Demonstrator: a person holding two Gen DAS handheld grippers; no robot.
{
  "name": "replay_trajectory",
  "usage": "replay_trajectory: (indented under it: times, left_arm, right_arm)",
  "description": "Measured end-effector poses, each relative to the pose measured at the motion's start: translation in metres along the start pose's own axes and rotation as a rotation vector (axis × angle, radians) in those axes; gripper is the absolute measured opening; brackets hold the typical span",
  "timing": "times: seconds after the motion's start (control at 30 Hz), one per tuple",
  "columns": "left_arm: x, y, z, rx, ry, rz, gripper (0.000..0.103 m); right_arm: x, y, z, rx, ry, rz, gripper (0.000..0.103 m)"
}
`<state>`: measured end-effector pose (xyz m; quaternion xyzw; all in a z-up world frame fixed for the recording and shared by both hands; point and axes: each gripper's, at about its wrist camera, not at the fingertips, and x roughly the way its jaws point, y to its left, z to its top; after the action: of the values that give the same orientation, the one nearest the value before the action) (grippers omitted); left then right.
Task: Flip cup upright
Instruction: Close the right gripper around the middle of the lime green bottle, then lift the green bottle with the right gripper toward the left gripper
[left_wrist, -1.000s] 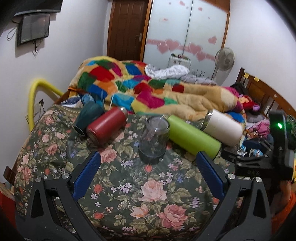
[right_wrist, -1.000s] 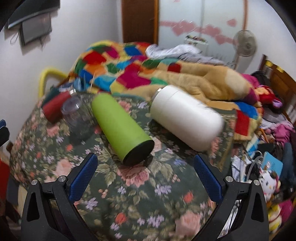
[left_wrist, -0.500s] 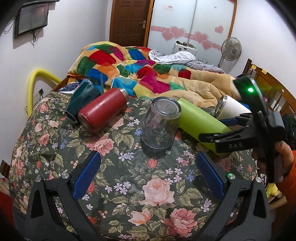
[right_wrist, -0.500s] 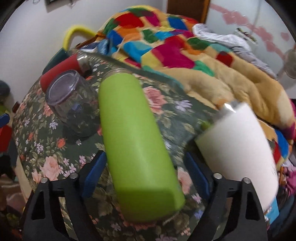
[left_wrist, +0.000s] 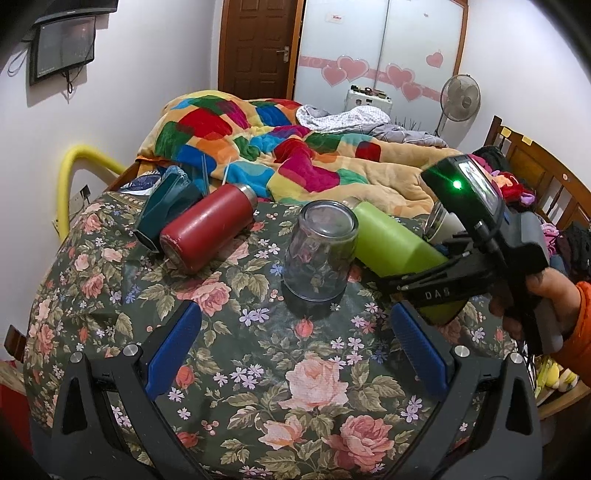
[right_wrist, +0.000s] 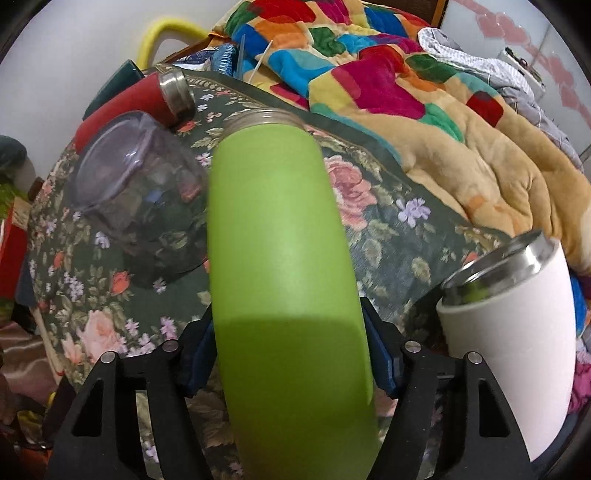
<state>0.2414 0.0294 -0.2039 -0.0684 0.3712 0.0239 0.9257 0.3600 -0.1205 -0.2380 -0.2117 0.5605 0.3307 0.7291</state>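
Observation:
A lime green cup lies on its side on the floral cloth, its open metal rim pointing away. My right gripper is shut on its lower body, blue pads pressed on both sides. The green cup and the right gripper also show in the left wrist view. A clear glass cup stands upside down to its left. My left gripper is open and empty, in front of the glass cup.
A red bottle and a dark teal cup lie on their sides at the far left. A white tumbler lies to the right of the green cup. A patchwork blanket is piled behind the cloth.
My right gripper has moved forward around the green cup and closed on it. My left gripper has stayed open, with the view shifting slightly closer to the glass cup.

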Motion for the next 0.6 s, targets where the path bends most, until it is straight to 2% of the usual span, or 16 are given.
replay_trajectory:
  times: [0.6]
  left_arm:
    - [-0.06,-0.01,0.003,0.02,-0.097,0.01,0.103]
  right_arm:
    - [-0.057,0.013,-0.039,0.104,-0.112,0.022,0.062]
